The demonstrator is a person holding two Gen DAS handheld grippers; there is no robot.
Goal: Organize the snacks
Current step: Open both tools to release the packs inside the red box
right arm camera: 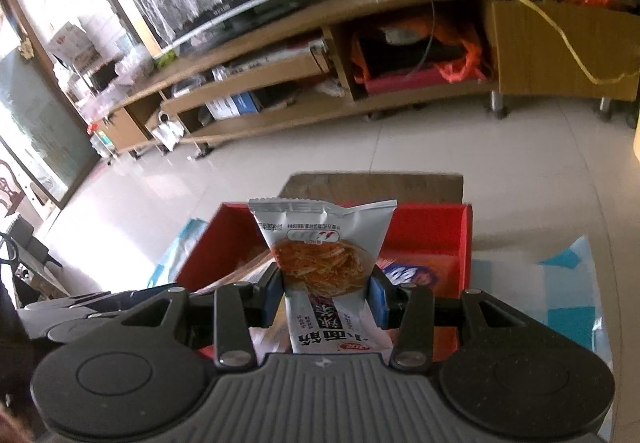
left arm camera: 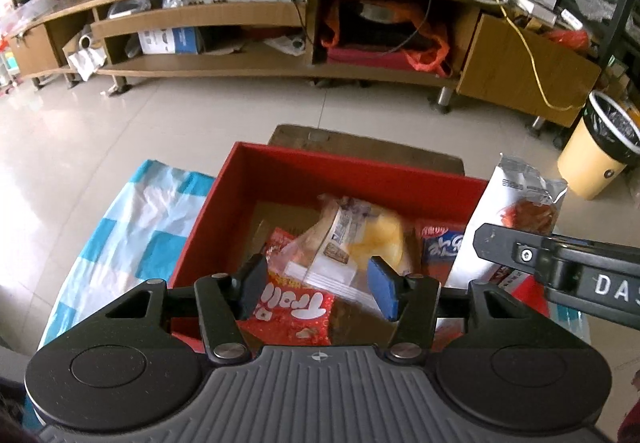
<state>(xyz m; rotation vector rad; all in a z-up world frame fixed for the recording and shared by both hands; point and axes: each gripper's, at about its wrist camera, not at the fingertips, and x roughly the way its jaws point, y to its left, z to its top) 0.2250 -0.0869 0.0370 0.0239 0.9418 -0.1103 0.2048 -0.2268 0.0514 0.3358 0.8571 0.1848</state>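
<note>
Box [left arm camera: 352, 179] on checked cloth [left arm camera: 132, 227], atop table. Inside box: clear pouch [left arm camera: 344, 239] on top of printed packet [left arm camera: 296, 311]; another packet [left arm camera: 440, 247] right of pouch. Silver packet [right arm camera: 320, 243] above box's right part. TV stand [left arm camera: 280, 39] far behind box; bin [left arm camera: 600, 151] on floor, right of box.

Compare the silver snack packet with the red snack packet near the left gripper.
The silver snack packet is clamped upright in the right gripper above the red box; the red snack packet lies flat inside it, ungripped. One is silver-white, the other red. Both are sealed, printed wrappers.
</note>
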